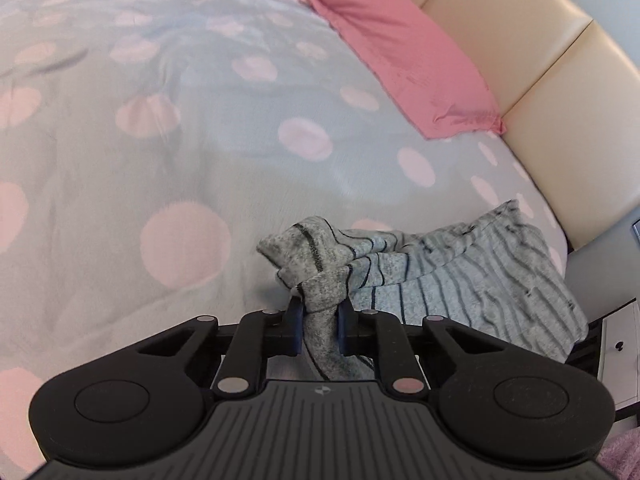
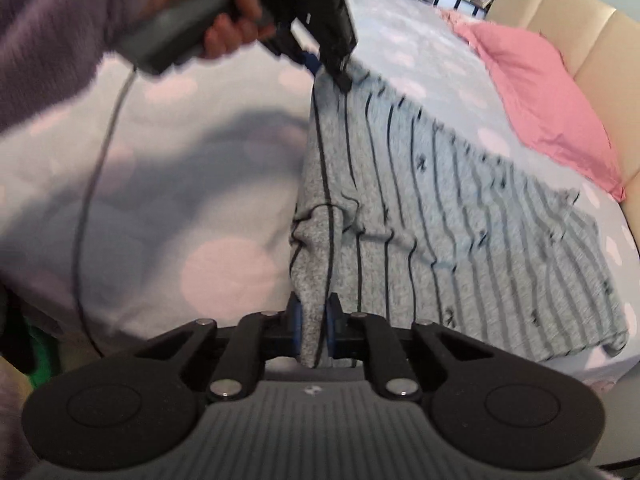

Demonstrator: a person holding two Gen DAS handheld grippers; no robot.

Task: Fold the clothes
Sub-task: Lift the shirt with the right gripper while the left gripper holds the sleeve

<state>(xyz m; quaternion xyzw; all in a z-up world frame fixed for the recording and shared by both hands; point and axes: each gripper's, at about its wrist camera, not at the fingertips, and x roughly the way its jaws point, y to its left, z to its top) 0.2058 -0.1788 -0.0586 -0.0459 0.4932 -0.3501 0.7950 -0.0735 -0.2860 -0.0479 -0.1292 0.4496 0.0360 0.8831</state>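
A grey garment with thin dark stripes (image 2: 460, 216) lies spread on the bed, its left edge lifted. My right gripper (image 2: 314, 316) is shut on a bunched fold at the near end of that edge. At the far end of the same edge, my left gripper (image 2: 334, 66) pinches the cloth, held by a hand in a purple fuzzy sleeve (image 2: 60, 32). In the left wrist view my left gripper (image 1: 320, 312) is shut on a twisted bunch of the grey striped garment (image 1: 460, 272), which trails off to the right.
The bed cover (image 1: 160, 152) is pale blue with large pink dots. A pink pillow (image 1: 404, 48) lies against the cream padded headboard (image 1: 540, 64). A white bedside unit (image 1: 620, 352) stands at the right. A grey cable (image 2: 92, 208) hangs from the left gripper's handle.
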